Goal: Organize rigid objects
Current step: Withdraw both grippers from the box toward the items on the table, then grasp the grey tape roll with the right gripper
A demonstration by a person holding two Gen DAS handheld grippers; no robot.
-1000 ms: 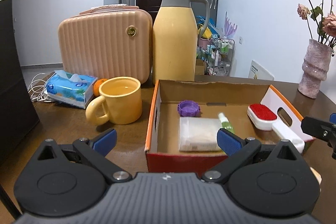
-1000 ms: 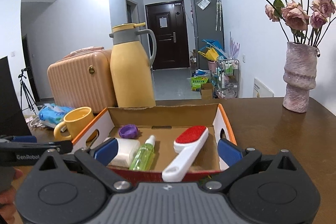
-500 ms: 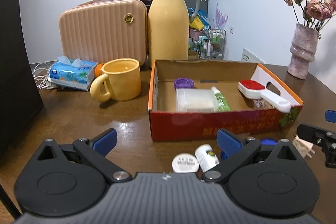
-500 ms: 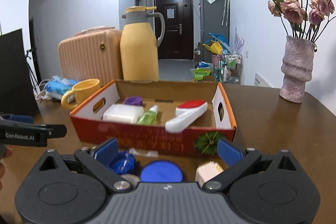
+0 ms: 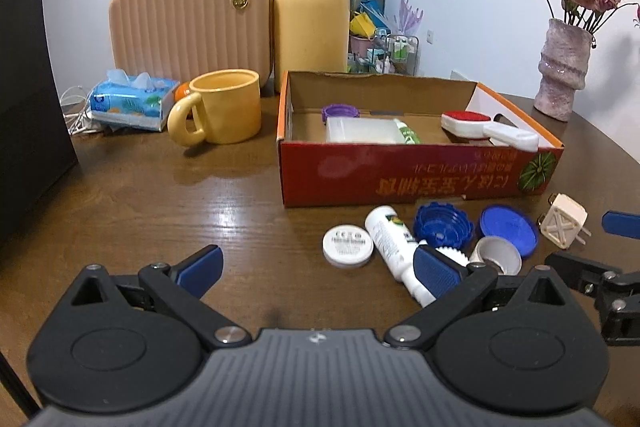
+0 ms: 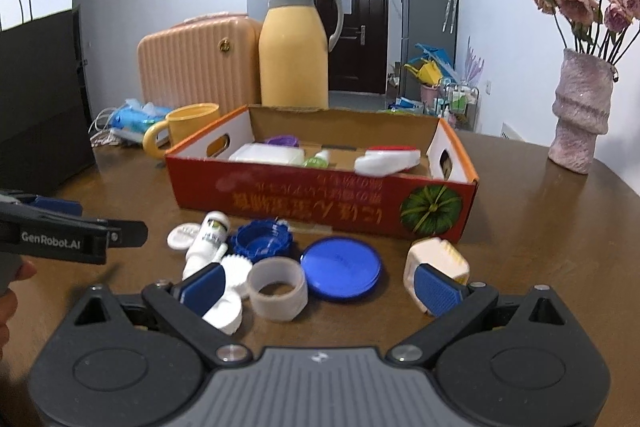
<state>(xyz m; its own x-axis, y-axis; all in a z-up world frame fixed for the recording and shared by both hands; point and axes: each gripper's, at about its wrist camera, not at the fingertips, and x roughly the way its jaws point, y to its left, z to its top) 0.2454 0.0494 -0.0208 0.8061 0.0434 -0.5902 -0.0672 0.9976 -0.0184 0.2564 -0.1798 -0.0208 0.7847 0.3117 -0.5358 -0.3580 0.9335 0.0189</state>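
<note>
"GenRobot.AI" in white letters on the black left gripper [image 6: 132, 231] | upside-down yellow Chinese characters beside a green pumpkin picture on the red front of the cardboard box [image 6: 320, 205], too distorted to read | small print on white bottle [image 5: 390, 241] and white round tin [image 5: 347, 239], probably illegible.

Right pad of the left gripper [image 5: 318, 269] hides the lower end of the white tube [image 5: 394, 243]. Ahead of both jaws, the carton's [image 6: 320, 203] near wall conceals lower parts of its contents. Carton lettering is unreadable.
</note>
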